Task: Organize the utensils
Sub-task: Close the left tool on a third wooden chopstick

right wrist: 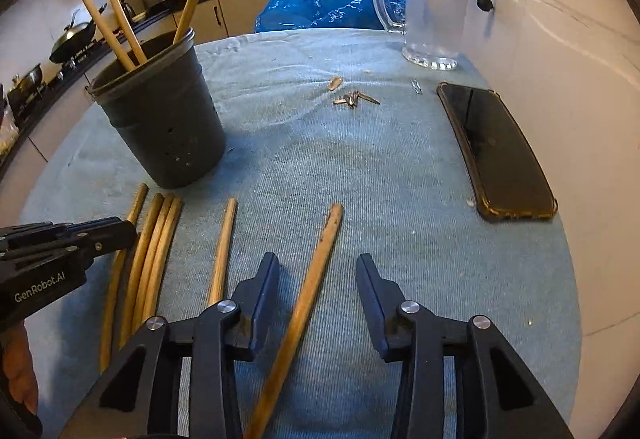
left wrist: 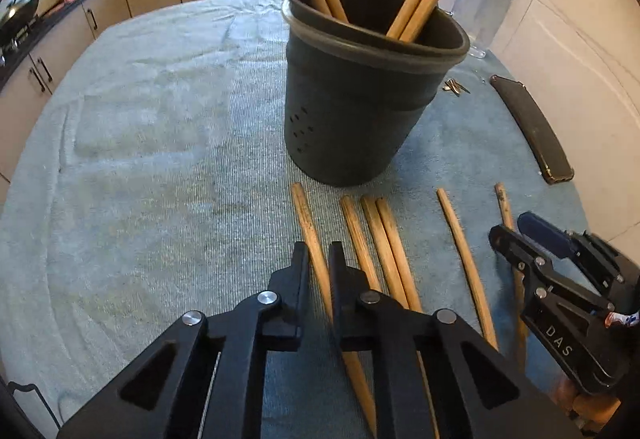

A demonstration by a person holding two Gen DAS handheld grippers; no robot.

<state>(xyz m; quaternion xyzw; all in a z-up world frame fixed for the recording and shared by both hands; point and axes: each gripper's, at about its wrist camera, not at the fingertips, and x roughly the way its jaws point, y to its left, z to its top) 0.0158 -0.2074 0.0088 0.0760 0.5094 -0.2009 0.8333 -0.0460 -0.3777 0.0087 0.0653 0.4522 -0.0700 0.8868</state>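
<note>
1. Left wrist view: the left hand-held gripper [left wrist: 319, 259] is clamped on the leftmost chopstick [left wrist: 310, 235] of six lying on the towel-covered bench [left wrist: 160, 159], just in front of the dark holder [left wrist: 360, 111], which already stands four upright.
2. The loose sticks lie roughly parallel, ends toward the holder, which probably eases lifting them one at a time.
3. Right wrist view: the right hand-held gripper [right wrist: 318, 279] stands apart, straddling the rightmost chopstick [right wrist: 316, 267] without pressing it; judged a grasp in preparation.
4. Only this view shows the glass jug [right wrist: 434, 11] whole, the phone [right wrist: 496, 151] face-on near the bench's right edge, and the left hand-held gripper's maker's label.
5. Only the left view shows the clamping pads' contact.
</note>
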